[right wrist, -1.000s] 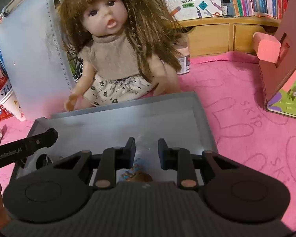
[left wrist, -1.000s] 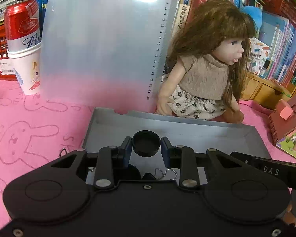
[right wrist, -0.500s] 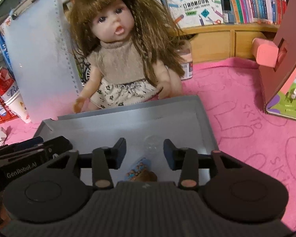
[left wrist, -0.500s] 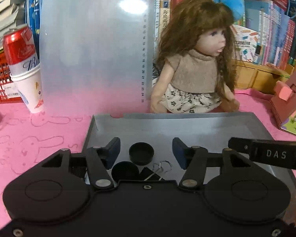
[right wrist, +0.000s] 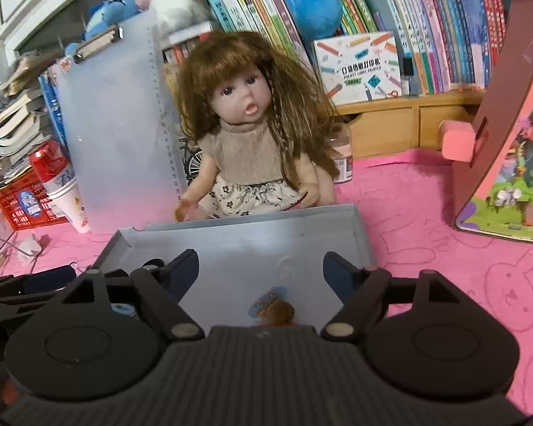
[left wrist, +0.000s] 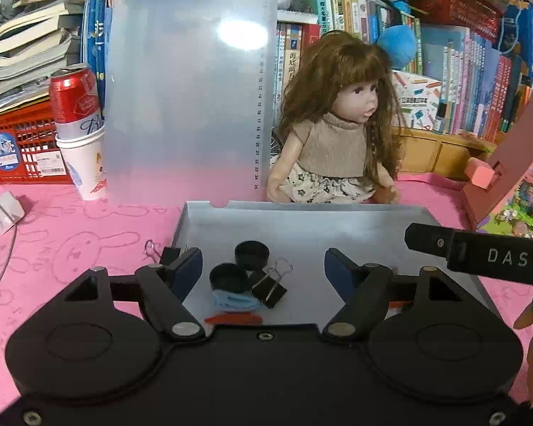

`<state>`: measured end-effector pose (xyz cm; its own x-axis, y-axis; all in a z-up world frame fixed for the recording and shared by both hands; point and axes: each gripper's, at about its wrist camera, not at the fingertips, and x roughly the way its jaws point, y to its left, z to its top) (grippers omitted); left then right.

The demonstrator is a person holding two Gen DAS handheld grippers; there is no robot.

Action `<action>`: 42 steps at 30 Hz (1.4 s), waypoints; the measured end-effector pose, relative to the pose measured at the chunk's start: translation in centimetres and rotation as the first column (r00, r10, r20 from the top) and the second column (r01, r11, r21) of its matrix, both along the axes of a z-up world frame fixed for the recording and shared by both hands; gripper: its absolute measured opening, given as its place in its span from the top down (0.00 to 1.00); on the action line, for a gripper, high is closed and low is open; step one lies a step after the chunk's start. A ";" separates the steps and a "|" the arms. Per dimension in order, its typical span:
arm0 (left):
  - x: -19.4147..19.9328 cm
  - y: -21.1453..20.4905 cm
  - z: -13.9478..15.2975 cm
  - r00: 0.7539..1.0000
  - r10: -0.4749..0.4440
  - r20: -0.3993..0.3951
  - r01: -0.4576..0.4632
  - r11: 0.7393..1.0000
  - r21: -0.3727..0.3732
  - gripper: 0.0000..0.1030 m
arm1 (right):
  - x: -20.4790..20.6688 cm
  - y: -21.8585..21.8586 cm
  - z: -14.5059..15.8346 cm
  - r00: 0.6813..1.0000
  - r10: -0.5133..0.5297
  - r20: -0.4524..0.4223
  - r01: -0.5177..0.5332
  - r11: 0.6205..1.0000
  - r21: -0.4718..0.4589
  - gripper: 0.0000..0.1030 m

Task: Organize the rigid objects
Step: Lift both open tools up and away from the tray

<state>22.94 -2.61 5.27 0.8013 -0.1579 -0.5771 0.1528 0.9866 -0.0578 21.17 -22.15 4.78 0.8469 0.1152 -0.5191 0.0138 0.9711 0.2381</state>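
Two round black plastic caps sat flat, open sides up, in the grey tray. The left gripper and the right gripper were opening wide, holding nothing.

Crammed bookshelves behind a pink bunny-print cloth, wooden drawers below, glare on the clipboard.
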 end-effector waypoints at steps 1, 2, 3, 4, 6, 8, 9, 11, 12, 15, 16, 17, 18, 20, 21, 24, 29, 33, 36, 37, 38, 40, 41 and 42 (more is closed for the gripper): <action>-0.5 0.1 0.1 1.000 -0.003 0.002 0.003 1.000 0.002 0.28 | -0.5 0.1 0.1 1.000 -0.002 0.007 0.002 1.000 -0.004 0.15; -0.9 0.1 0.2 1.000 -0.006 0.004 0.006 1.000 0.004 0.28 | -1.0 0.1 0.2 1.000 -0.003 0.014 0.004 1.000 -0.005 0.15; -1.3 0.2 0.2 1.000 -0.009 0.006 0.009 1.000 0.005 0.28 | -1.4 0.1 0.3 1.000 -0.004 0.020 0.004 1.000 -0.005 0.15; -1.8 0.3 0.4 1.000 -0.012 0.008 0.012 1.000 0.005 0.28 | -1.9 0.1 0.4 1.000 -0.005 0.025 0.005 1.000 -0.003 0.15; -2.9 0.6 0.6 1.000 -0.017 0.016 0.017 1.000 -0.004 0.28 | -2.9 0.1 0.5 0.999 -0.003 0.035 0.003 1.000 0.007 0.14; -3.8 0.8 0.8 1.000 -0.021 0.023 0.021 1.000 -0.016 0.27 | -4.1 0.1 0.6 0.999 0.007 0.048 -0.007 1.000 0.011 0.13; -4.5 1.0 0.9 0.999 -0.024 0.026 0.025 0.999 -0.023 0.27 | -4.6 0.3 0.6 0.998 0.011 0.057 -0.011 1.000 0.005 0.13; -5.5 1.2 1.0 0.999 -0.032 0.030 0.032 0.999 -0.033 0.27 | -5.8 0.5 0.7 0.997 0.015 0.078 -0.014 1.000 -0.014 0.12; -5.9 1.2 1.1 0.999 -0.031 0.031 0.032 0.999 -0.036 0.27 | -6.4 0.7 0.8 0.996 0.016 0.090 -0.014 1.000 -0.023 0.11; -7.5 1.5 0.9 0.999 -0.021 0.041 0.023 0.999 -0.034 0.26 | -8.0 1.0 1.0 0.993 0.019 0.118 -0.014 0.999 -0.047 0.09; -7.9 1.5 0.9 0.999 -0.016 0.044 0.018 0.999 -0.027 0.26 | -8.5 1.1 1.0 0.992 0.019 0.124 -0.012 0.999 -0.053 0.09; -8.3 1.6 0.8 0.999 -0.012 0.047 0.013 1.000 -0.022 0.26 | -8.9 1.1 0.9 0.992 0.018 0.127 -0.011 0.998 -0.057 0.08; -8.9 1.6 0.6 0.998 -0.013 0.055 0.014 1.000 -0.016 0.26 | -9.4 1.2 0.9 0.992 0.019 0.128 -0.011 0.998 -0.061 0.06; -10.0 1.7 0.2 0.998 -0.019 0.059 0.020 1.000 -0.009 0.26 | -10.3 1.4 0.6 0.991 0.024 0.131 -0.015 0.997 -0.071 0.03; -10.6 1.8 -0.1 0.998 -0.021 0.057 0.021 1.000 -0.008 0.26 | -10.7 1.5 0.4 0.991 0.024 0.134 -0.013 0.997 -0.077 0.02; -11.9 1.9 -0.9 0.999 -0.028 0.041 0.028 1.000 -0.004 0.26 | -11.8 1.9 -0.3 0.991 0.016 0.135 -0.001 0.994 -0.114 0.02; -12.9 2.2 -2.5 1.000 -0.011 0.001 0.011 1.000 0.019 0.26 | -12.9 1.9 -1.8 0.995 0.007 0.097 0.004 0.993 -0.118 0.02; -13.8 2.5 -4.0 1.000 0.002 -0.009 -0.001 0.999 0.034 0.26 | -13.7 2.1 -3.5 0.999 0.016 0.051 -0.009 0.992 -0.127 0.01; -14.2 2.6 -4.8 1.000 0.012 0.000 -0.012 0.998 0.057 0.26 | -14.2 2.4 -4.5 0.999 0.021 0.033 -0.016 0.988 -0.156 0.01; -14.4 2.7 -5.0 1.000 0.015 0.002 -0.015 0.998 0.062 0.26 | -14.3 2.5 -4.8 0.999 0.022 0.029 -0.017 0.986 -0.167 0.01; -14.4 2.7 -5.2 1.000 0.014 0.003 -0.014 0.998 0.065 0.26 | -14.3 2.7 -5.1 0.999 0.023 0.026 -0.018 0.984 -0.177 0.01; -14.5 2.7 -5.6 1.000 0.010 -0.004 -0.010 0.998 0.064 0.26 | -14.4 2.8 -5.5 1.000 0.015 0.024 -0.010 0.981 -0.196 0.01; -14.5 2.7 -5.7 1.000 0.009 -0.006 -0.009 0.998 0.063 0.26 | -14.4 2.9 -5.7 1.000 0.007 0.023 -0.002 0.979 -0.204 0.01; -14.4 2.7 -5.7 1.000 0.009 -0.008 -0.009 0.998 0.062 0.26 | -14.3 2.9 -5.8 1.000 -0.001 0.022 0.005 0.978 -0.208 0.00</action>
